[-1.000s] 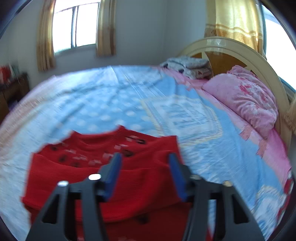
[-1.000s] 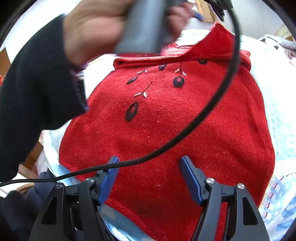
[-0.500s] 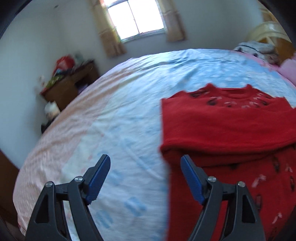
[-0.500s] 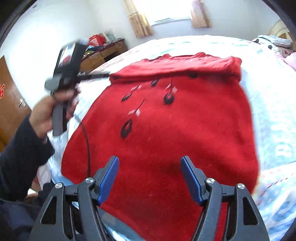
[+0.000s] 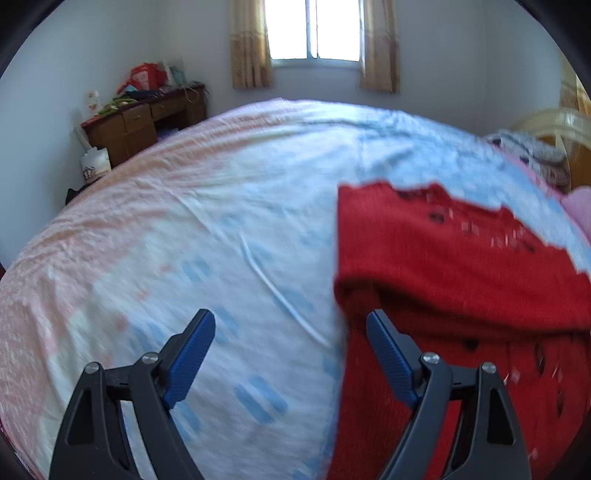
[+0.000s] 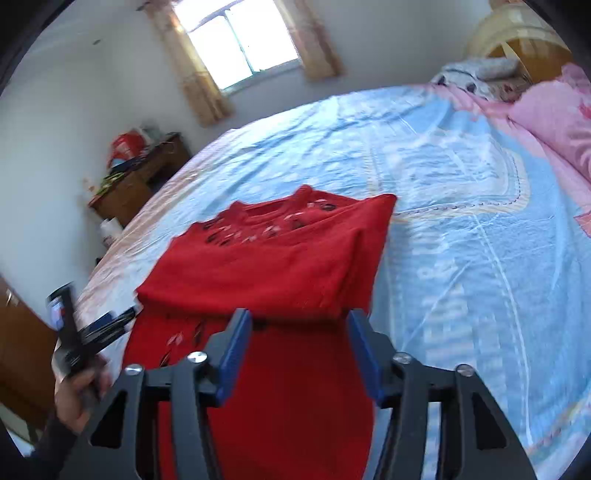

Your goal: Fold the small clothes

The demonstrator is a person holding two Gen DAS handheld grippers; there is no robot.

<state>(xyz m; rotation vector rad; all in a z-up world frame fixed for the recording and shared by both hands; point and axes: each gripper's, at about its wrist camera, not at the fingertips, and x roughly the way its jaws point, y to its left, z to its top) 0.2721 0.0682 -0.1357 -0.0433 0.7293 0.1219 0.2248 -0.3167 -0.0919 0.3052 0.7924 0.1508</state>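
Lying flat, the red sweater (image 6: 266, 266) points its collar toward the window (image 6: 236, 40).

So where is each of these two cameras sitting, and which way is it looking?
Left wrist view: sits on the left gripper, looking down along its open fingers over the bed towards the window; the red sweater's left edge is at right.
Right wrist view: sits on the right gripper, above the sweater, facing the window; the person's left hand holding the other gripper shows at lower left.
Shared: the sweater, bed, window, wooden desk and, at right, the headboard.
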